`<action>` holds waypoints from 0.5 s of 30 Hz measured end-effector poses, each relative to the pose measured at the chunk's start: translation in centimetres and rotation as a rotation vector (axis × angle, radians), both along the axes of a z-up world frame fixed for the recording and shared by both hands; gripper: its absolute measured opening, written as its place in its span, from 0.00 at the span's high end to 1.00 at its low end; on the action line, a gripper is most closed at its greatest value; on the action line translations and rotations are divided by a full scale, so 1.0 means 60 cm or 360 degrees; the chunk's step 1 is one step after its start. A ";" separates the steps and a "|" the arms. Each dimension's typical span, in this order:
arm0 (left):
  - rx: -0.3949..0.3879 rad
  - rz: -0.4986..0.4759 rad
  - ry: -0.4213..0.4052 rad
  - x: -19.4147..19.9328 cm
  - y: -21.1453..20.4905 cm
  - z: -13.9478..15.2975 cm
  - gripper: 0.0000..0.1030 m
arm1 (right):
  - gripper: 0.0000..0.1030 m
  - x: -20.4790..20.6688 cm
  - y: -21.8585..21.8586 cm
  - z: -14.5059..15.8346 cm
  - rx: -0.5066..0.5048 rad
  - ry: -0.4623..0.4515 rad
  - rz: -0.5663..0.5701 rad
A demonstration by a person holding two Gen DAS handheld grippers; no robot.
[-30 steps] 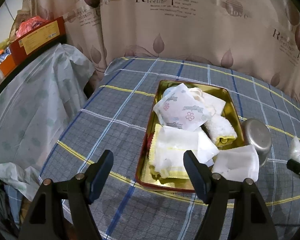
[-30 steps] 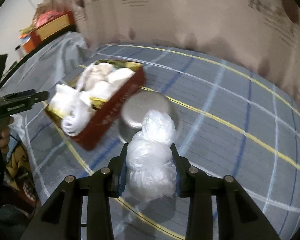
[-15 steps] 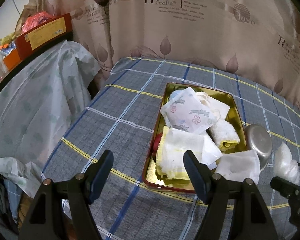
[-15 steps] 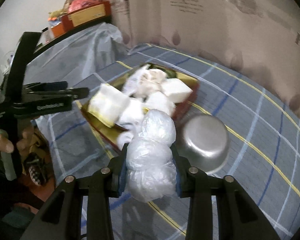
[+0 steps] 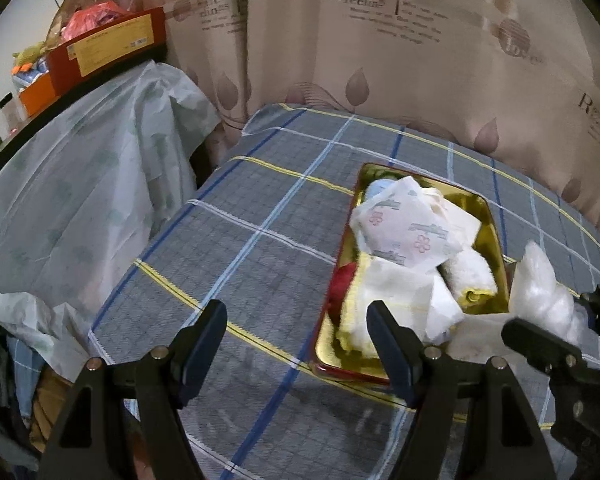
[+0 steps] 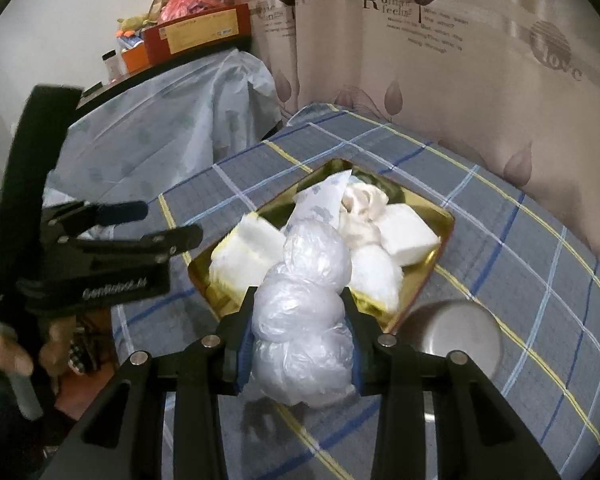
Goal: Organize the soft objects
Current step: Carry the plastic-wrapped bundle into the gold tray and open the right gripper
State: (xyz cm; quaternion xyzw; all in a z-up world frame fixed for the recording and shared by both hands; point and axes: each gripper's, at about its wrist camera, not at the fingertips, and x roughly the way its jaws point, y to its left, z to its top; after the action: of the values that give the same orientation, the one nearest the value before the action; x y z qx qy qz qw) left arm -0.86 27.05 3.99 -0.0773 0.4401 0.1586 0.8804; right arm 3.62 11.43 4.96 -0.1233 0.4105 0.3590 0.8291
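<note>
A gold tray with a red rim [image 5: 491,216] [image 6: 440,236] sits on the plaid table, filled with soft white items: a flower-print packet [image 5: 408,232], a rolled towel [image 5: 472,276], folded cloths [image 6: 252,248]. My right gripper [image 6: 300,336] is shut on a crumpled clear plastic bag [image 6: 304,320] and holds it above the tray's near corner. The bag also shows in the left wrist view [image 5: 540,300]. My left gripper [image 5: 296,340] is open and empty, above the cloth left of the tray.
A steel bowl [image 6: 456,336] stands upside down right of the tray. A covered piece of furniture [image 5: 80,184] with red and orange boxes [image 5: 108,48] stands at the left. A curtain [image 5: 420,60] hangs behind the table.
My right gripper has carried the plastic bag leftward from beside the bowl to over the tray. My left gripper has drawn back and left a little, still open.
</note>
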 end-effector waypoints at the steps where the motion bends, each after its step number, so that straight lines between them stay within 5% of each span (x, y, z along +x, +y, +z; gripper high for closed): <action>1: -0.0001 0.0011 0.0003 0.000 0.003 -0.001 0.28 | 0.67 0.003 0.005 -0.001 -0.0001 0.0000 0.0001; 15: -0.0038 0.0116 0.0013 -0.007 0.041 0.000 0.28 | 0.66 0.066 0.045 -0.039 -0.0095 0.0072 -0.0117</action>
State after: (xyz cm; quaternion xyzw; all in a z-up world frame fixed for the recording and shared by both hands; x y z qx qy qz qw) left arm -1.27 29.51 3.97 -0.1032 0.4426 0.1858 0.8712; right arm 7.58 14.14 2.61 -0.1247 0.4438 0.3185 0.8283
